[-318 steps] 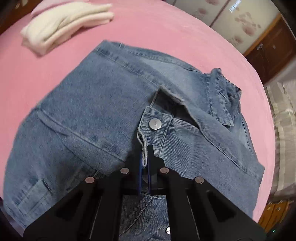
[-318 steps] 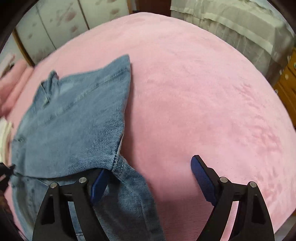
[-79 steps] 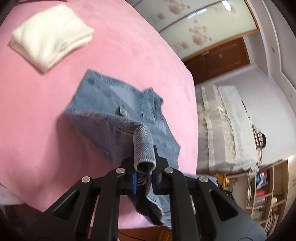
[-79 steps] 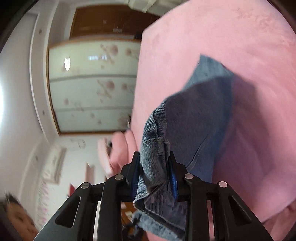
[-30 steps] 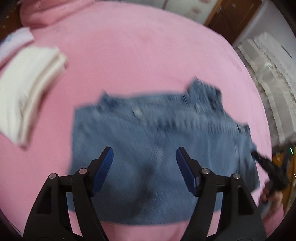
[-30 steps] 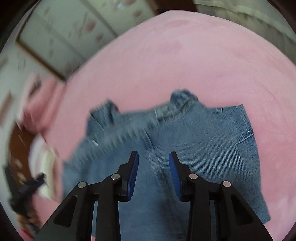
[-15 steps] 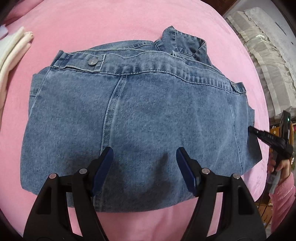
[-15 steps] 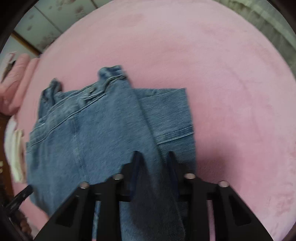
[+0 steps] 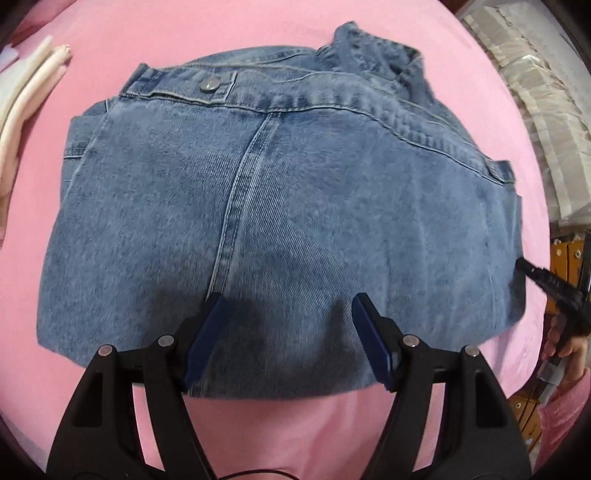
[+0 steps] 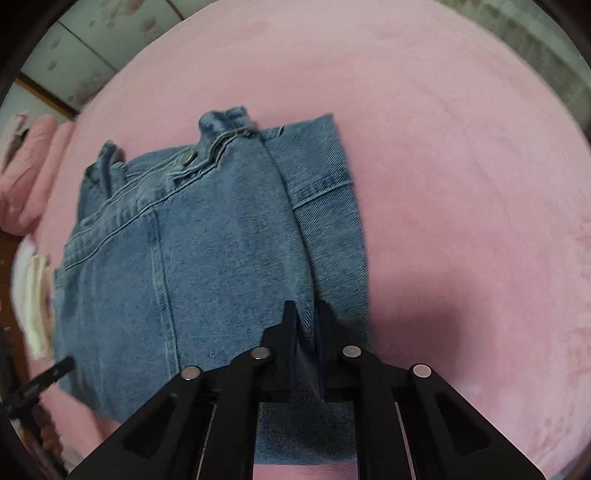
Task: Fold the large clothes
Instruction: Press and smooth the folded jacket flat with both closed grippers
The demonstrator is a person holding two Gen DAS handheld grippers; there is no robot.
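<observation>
The denim jacket (image 9: 295,206) lies folded into a compact block on the pink bedspread (image 9: 258,29), its waistband button (image 9: 208,85) and collar (image 9: 373,48) along the edge farthest from me, its folded near edge closest to me; I judge the main folds made and the work now at tidying. My left gripper (image 9: 288,332) hovers just above the jacket's near edge, jaws spread wide with nothing between them; I hold it off the cloth, so as not to disturb the fold, I judge. My right gripper (image 10: 304,314) sits at the jacket's right-hand side, where a lower layer of denim sticks out past the top layer; its jaws stand nearly together with only a narrow gap, and cloth lies directly beneath the tips, but I cannot tell whether any fabric is pinched between them or merely lies under them. From the left wrist view the right gripper's tip (image 9: 543,277) reaches the jacket's right edge, which agrees; I judge the placement is meant to draw or tuck that protruding layer flush. A folded cream cloth (image 9: 26,96) rests beside the jacket's left edge, apart from it; risk noted: pulling the lower layer may drag the top layer out of square.
</observation>
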